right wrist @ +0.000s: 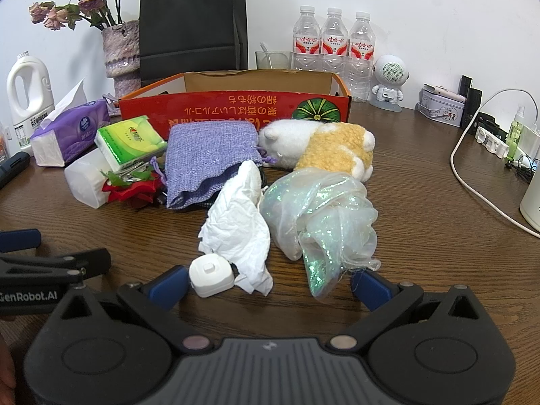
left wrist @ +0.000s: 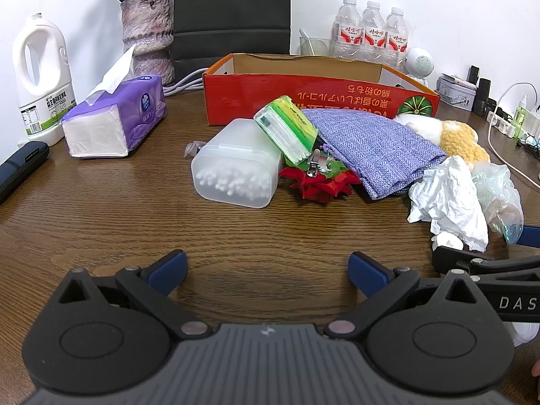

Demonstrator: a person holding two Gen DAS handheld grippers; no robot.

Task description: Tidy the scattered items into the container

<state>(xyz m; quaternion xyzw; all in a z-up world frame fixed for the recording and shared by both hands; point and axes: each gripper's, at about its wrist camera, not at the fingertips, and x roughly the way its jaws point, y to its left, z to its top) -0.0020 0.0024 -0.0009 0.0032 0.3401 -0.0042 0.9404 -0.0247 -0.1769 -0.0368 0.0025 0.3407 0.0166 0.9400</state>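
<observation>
Behind the wooden tabletop (right wrist: 405,175), three water bottles (right wrist: 334,44) are standing; scattered items are lying before one red box (right wrist: 236,108). Both hand-held grippers, left (left wrist: 268,271) and right (right wrist: 268,285), marked "GenRobot.AI", are gaping empty.

The red box (right wrist: 236,108) hid its floor behind its near wall, and the purple pouch (right wrist: 209,162) covered a dark item at six o'clock of it. At three o'clock the white jug (right wrist: 531,202) ran off the frame, and the bottle labels (right wrist: 332,45) were too small to read.
</observation>
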